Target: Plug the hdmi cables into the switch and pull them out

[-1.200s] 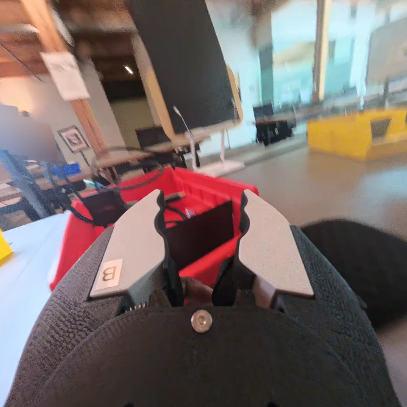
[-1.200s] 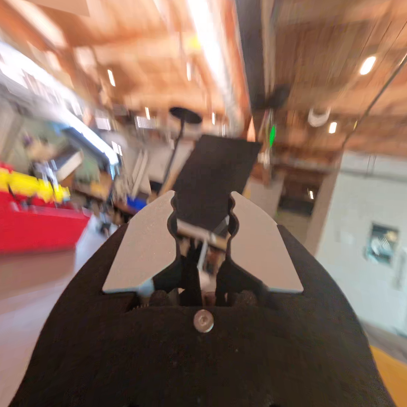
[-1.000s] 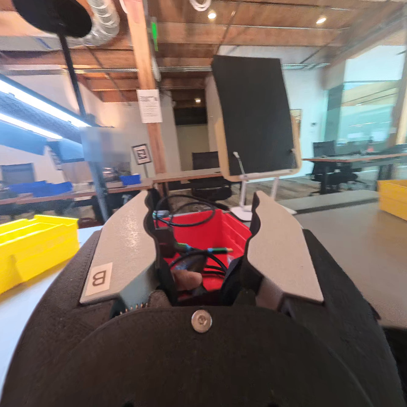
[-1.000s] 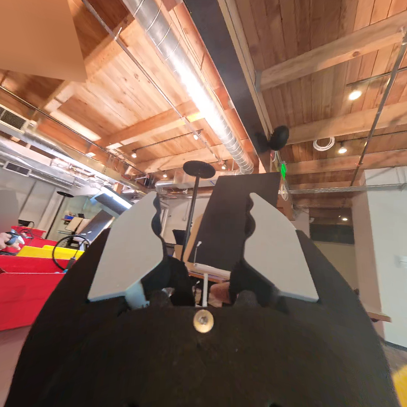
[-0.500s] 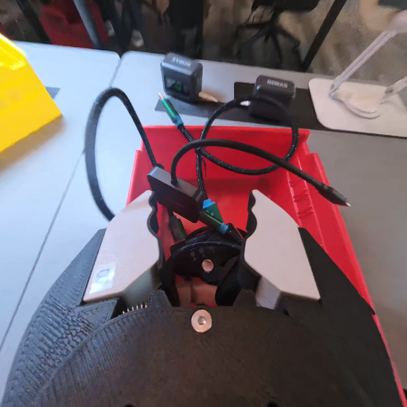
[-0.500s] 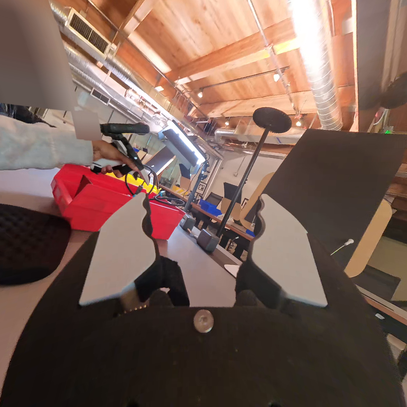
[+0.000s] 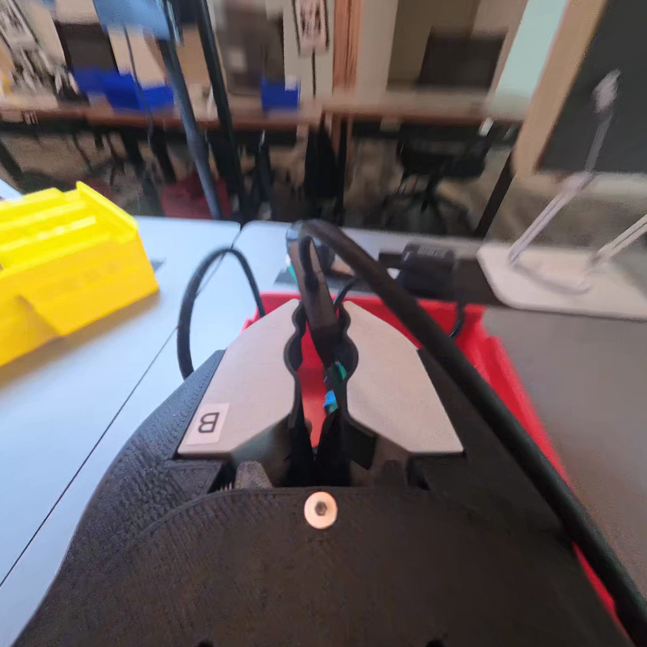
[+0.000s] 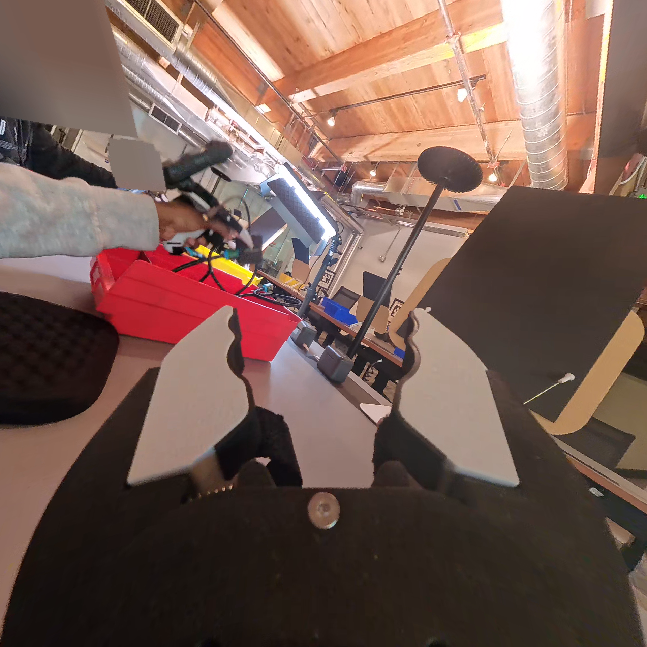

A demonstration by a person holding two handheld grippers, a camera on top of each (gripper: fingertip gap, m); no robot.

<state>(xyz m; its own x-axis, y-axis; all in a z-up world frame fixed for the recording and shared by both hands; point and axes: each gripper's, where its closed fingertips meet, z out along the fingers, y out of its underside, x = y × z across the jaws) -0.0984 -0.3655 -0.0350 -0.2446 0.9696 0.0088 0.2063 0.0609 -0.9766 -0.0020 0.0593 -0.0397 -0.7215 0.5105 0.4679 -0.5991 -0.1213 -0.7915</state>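
My left gripper point(image 7: 320, 315) is shut on the black HDMI switch point(image 7: 317, 297) and holds it above the red bin point(image 7: 490, 350). Green and blue cable plugs point(image 7: 334, 381) hang from the switch between my fingers. A thick black cable point(image 7: 437, 346) runs over my right finger, and another cable loops point(image 7: 185, 315) to the left. In the right wrist view, my right gripper point(image 8: 322, 322) is open and empty over the grey table. It shows the left gripper point(image 8: 224, 224) far off with the switch point(image 8: 252, 250) over the red bin point(image 8: 175, 304).
A yellow bin point(image 7: 63, 266) stands on the left. Small black boxes point(image 7: 427, 259) and a white stand base point(image 7: 560, 280) sit behind the red bin. A black pad point(image 8: 45, 353), a pole on a grey block point(image 8: 334, 362) and a black panel point(image 8: 525, 297) are near my right gripper.
My left gripper has closed on the switch in the bin and lifted it, with the cables trailing. My right gripper has stayed open and has tilted down towards the table.
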